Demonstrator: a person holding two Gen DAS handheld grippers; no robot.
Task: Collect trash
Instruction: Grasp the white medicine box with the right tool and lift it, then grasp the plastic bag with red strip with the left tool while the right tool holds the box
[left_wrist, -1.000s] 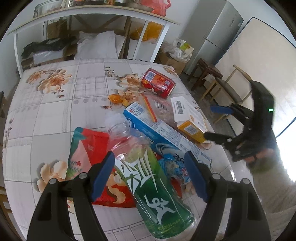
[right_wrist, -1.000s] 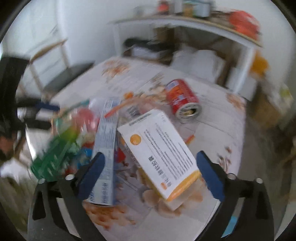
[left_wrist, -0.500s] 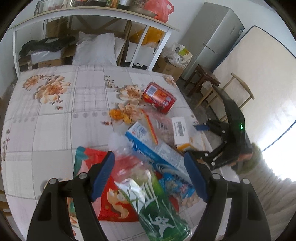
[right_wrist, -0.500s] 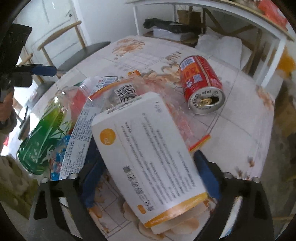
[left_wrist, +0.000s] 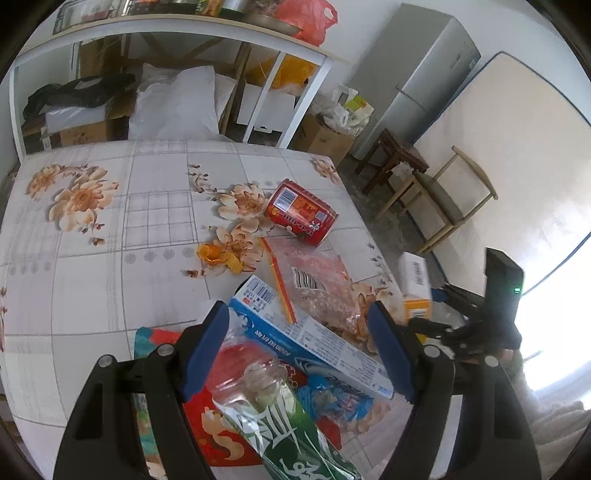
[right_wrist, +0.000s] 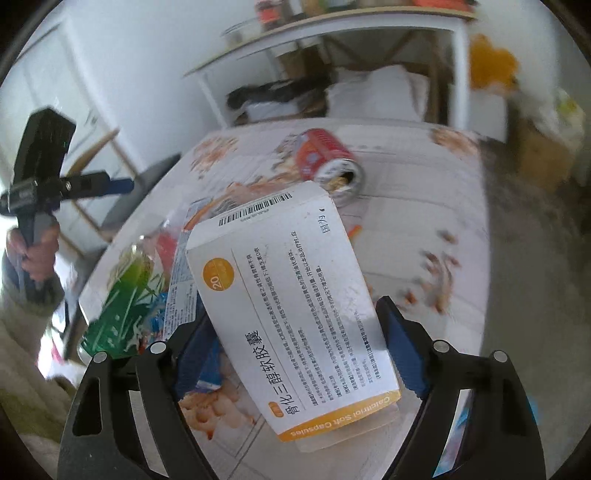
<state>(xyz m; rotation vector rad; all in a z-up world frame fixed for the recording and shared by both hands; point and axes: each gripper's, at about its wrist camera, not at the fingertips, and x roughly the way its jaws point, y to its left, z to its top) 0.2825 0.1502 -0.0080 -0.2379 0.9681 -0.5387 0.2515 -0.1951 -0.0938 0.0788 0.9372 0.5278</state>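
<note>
the right gripper (right_wrist: 295, 354) is angling downward over the near edge of the flower-patterned surface (left_wrist: 92, 258), its blue-padded jaws sitting on either side of a white and orange capsule box (right_wrist: 291, 306). the jaws have just been closing in on the box; the right pad looks to be against its edge, while the left pad is hidden under the box, so a firm grip cannot be told. the box is tilting barcode end away, lifted above the trash pile. in the left wrist view the same box (left_wrist: 415, 288) is showing past the surface's right edge. the left gripper (left_wrist: 295, 347) is also pointing steeply down, its jaws standing wide apart with a green-labelled plastic bottle (left_wrist: 284, 424) lying between them, the pads clear of it. the bottle is resting on a red snack wrapper (left_wrist: 218, 435), beside a long blue and white carton (left_wrist: 314, 339). a red drink can (left_wrist: 301, 212) is lying on its side further off. a hand (right_wrist: 37, 254) is gripping the left tool's handle.
</note>
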